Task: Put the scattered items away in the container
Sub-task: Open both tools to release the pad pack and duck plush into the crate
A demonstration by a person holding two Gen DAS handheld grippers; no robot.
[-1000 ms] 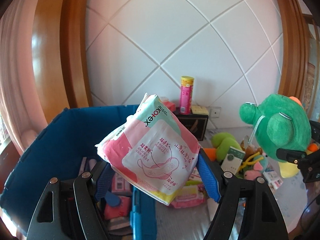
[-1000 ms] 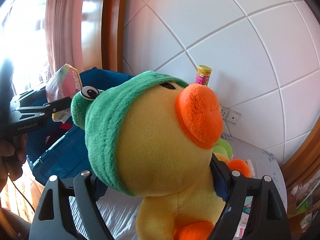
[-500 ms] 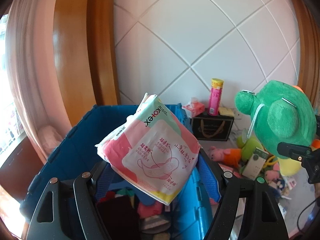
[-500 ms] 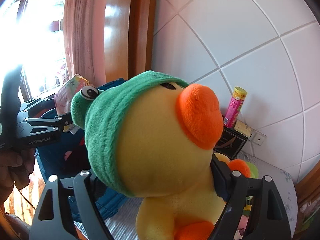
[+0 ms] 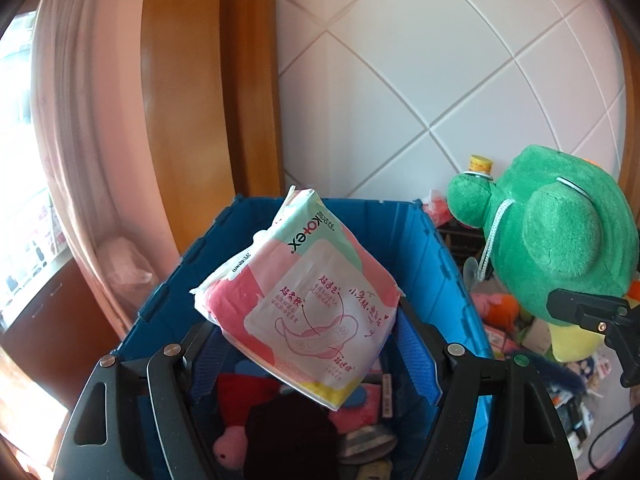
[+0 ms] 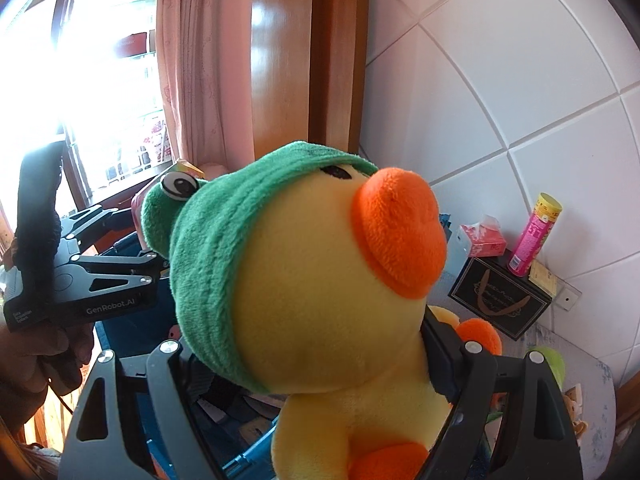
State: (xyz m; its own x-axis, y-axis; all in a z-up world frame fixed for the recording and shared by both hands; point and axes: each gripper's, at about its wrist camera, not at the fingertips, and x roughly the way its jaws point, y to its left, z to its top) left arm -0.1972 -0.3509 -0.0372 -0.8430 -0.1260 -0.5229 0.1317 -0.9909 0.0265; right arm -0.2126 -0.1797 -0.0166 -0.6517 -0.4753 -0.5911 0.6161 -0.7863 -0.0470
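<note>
Pads in a pink-and-white Kotex pack (image 5: pixel 304 312) hang tilted above the open blue crate (image 5: pixel 372 224), clamped between the two fingers of the left claw (image 5: pixel 308 344), whose blue pads press the pack from both sides. Directly under the pack, inside the crate, lie soft toys and cloth items already put away, among them a pink plush (image 5: pixel 228 446) and something dark. Just right of the crate, level with its rim, the yellow duck plush in a green frog hood (image 5: pixel 560 240) is held up by the right claw (image 6: pixel 308 364); in the right wrist view its jaws are clamped on the duck's neck and body (image 6: pixel 320 300), the orange beak (image 6: pixel 400 232) pointing up and to the right. From that view the left claw appears at the left edge, held by a person's hand (image 6: pixel 44 356), with the crate partly hidden behind the plush. Beyond the crate's right wall a black gift box (image 6: pixel 500 300) stands against the white tiled wall, carrying a pink tube with a yellow cap (image 6: pixel 534 236) and a red tissue pack (image 6: pixel 482 236). More small toys and packets lie scattered on the desk (image 6: pixel 600 380) to the right of the crate. Behind the crate rise a wooden door frame and a pink curtain (image 5: pixel 80 140).
</note>
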